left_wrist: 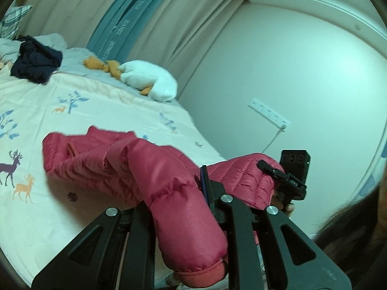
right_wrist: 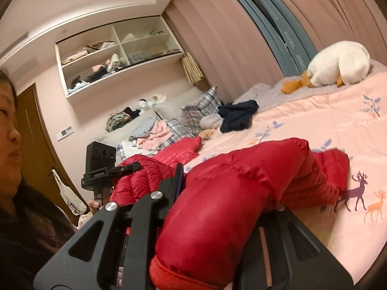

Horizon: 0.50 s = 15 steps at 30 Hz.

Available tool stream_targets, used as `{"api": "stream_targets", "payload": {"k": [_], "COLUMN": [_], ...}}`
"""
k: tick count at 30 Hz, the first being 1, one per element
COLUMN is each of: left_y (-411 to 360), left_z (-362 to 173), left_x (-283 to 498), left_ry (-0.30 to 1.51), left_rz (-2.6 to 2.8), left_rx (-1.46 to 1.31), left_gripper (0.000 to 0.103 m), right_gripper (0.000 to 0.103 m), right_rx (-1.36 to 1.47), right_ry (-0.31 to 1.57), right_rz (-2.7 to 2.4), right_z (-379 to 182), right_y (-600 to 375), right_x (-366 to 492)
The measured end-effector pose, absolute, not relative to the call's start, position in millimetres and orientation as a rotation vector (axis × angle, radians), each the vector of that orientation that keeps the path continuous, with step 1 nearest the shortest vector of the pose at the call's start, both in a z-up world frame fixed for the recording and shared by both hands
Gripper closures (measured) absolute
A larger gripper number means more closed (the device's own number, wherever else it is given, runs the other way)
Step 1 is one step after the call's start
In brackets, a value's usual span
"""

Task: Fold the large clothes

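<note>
A home bedroom here: a bed (right_wrist: pixel 314 130) under a deer-print cover, curtains (right_wrist: pixel 205 24) drawn, open wall shelves (right_wrist: pixel 116 55) stuffed with clothes.

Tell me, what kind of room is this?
A bedroom, most likely: a bed with a deer-print cover, a plush goose by the curtains, and wall shelves stuffed with clothes.

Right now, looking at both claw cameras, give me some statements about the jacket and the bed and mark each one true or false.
1. Each claw, left and right, grips a sleeve of the red puffer jacket. True.
2. The white plush goose lies on the floor. False: it lies on the bed, by the curtains.
3. A dark navy garment lies crumpled farther up the bed. True.
4. The bedcover is plain white. False: it shows deer and plants.
</note>
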<state>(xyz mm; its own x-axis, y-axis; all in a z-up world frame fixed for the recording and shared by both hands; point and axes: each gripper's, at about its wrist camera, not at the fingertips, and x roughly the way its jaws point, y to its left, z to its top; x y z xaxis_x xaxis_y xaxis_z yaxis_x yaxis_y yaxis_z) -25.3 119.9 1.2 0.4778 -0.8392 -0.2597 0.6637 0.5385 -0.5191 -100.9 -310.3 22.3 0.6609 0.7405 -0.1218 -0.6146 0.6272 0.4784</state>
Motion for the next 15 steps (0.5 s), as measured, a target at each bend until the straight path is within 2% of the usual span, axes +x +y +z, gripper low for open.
{"api": "stream_targets", "payload": {"k": [6,15], "left_y": [122.9,133.0], "left_z": [6.0,-15.0], "left_x": [-26.5,-4.3], "left_ry": [0.490,0.531], "left_rz": [-0.962,-0.833], "left_rx": [-0.400,-0.507], "left_gripper": [0.088,0.088], "right_gripper": [0.081,0.081], "right_rx": [0.454,0.508], "right_ry": [0.313,0.372], "right_rz": [0.772,0.678], "right_z": [20.6,4.5], "right_y": [-318.8,-318.4], "right_x": [-94.9,-47.7]}}
